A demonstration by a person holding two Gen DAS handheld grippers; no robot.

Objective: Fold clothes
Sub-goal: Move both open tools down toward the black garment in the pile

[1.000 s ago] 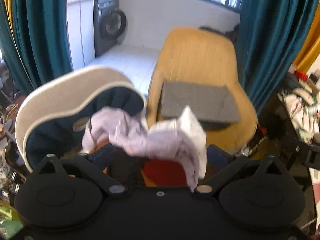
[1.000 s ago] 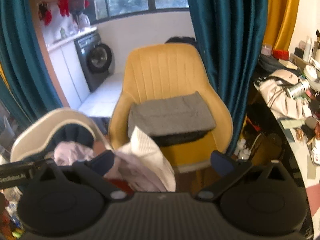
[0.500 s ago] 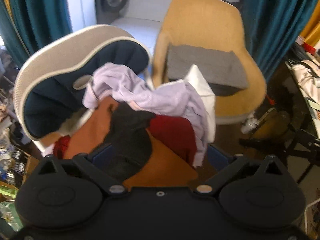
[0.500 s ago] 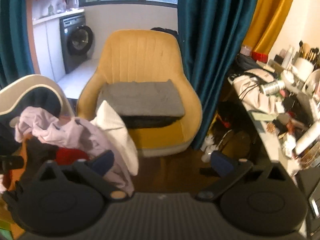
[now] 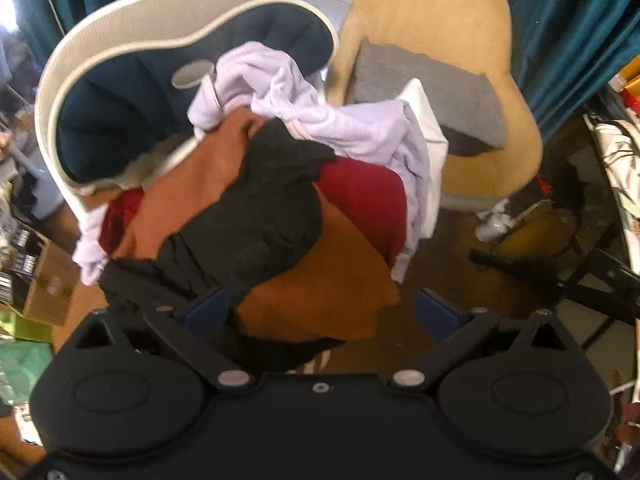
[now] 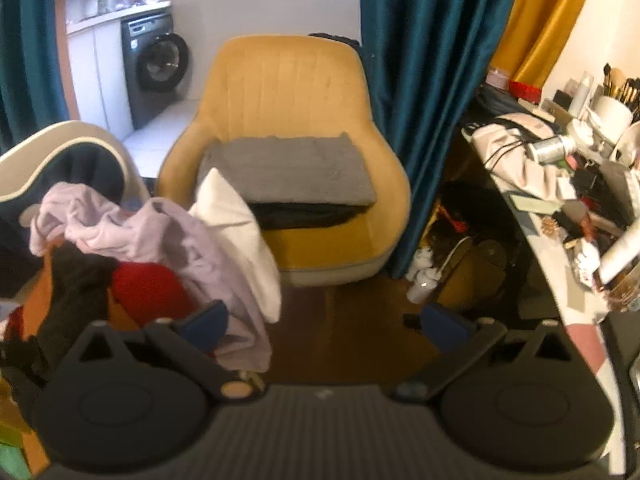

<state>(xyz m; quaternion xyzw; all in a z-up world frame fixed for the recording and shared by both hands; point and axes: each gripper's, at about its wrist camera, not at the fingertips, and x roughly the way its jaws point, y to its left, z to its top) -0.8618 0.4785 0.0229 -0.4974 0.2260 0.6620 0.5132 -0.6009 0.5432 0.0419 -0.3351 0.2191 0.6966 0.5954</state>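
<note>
Now, pile: the clothes pile lies heaped on the seat of the white-shelled chair, spilling over its front edge.
Top layers: a black garment and an orange-brown garment lie nearest; a lilac garment sits toward the chair back.
Direction: the black garment runs straight ahead of the left hand-held gripper, its long axis slanting from near-left to far-right.
Nearer hand: the left, clearly; the right hand-held gripper points at bare floor, with the pile off to its left.
Left state: fingers spread wide, clamping nothing; the left fingertip looks to brush the black cloth, though blur makes contact uncertain.
Right state: spread wide, holding nothing.
Done stack: a folded grey garment rests on the yellow armchair seat.
</note>
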